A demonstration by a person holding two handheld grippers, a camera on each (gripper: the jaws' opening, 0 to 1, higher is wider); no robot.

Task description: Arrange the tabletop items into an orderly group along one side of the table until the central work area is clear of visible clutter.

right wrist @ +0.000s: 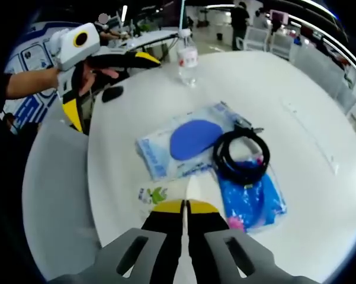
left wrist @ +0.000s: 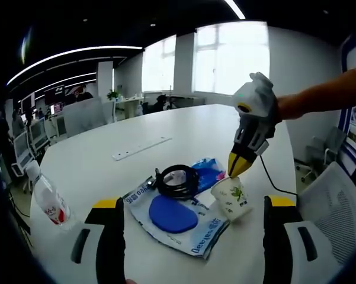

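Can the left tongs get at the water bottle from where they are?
Probably yes. The left tongs are open, and the bottle stands upright near the table edge, apart from the other items, with bare tabletop around it.

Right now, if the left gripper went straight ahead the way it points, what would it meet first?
Probably the packet with the blue disc, lying flat between and just ahead of the open left gripper. The coiled cable lies behind it; the cup sits right of that line. Depth is uncertain.

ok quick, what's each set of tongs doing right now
Left tongs: open, holding nothing.
Right tongs: shut on the paper cup's rim.
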